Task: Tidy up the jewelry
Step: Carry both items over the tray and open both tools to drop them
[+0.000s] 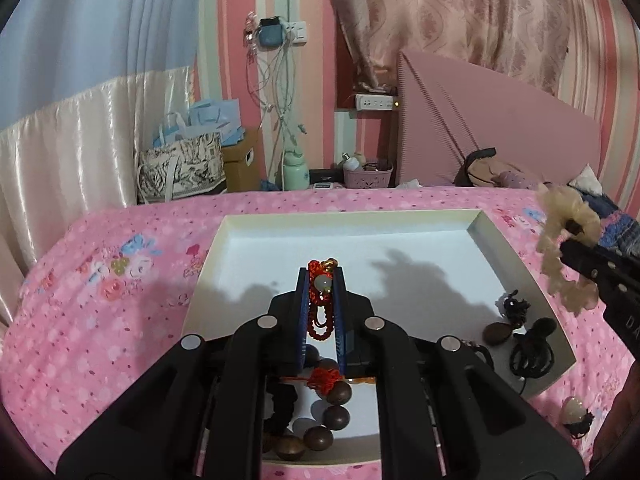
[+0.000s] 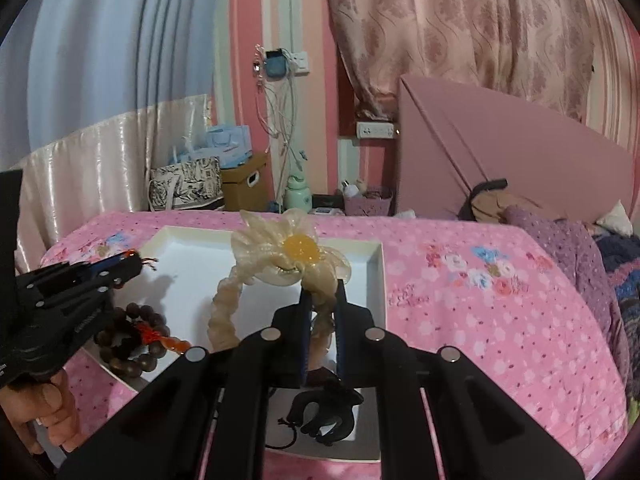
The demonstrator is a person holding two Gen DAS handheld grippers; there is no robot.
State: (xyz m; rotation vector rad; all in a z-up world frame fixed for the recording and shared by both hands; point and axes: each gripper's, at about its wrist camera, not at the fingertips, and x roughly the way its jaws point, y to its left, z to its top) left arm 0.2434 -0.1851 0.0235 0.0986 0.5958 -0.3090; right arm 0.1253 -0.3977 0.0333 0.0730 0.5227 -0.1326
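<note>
A shallow white tray [image 1: 348, 220] lies on the pink floral bedspread. My left gripper [image 1: 322, 278] is shut on a red cord charm [image 1: 320, 304] with a pale bead and gold clasp, hanging over the tray's middle. My right gripper [image 2: 322, 288] is shut on a cream ruffled bracelet [image 2: 280, 260] with a yellow centre, held above the tray [image 2: 376, 272]. That bracelet [image 1: 568, 256] and the right gripper's black fingers [image 1: 600, 272] show at the right edge of the left wrist view. The left gripper [image 2: 136, 262] shows at the left of the right wrist view.
In the tray lie a brown wooden bead bracelet [image 1: 328, 412] [image 2: 132, 336] with a red knot, and dark pendants on black cords [image 1: 520, 328] [image 2: 324, 412]. A pale stone on a black cord [image 1: 574, 416] rests on the bedspread. A hand [image 2: 44, 412] holds the left gripper. Clothes [image 2: 560, 240] pile at right.
</note>
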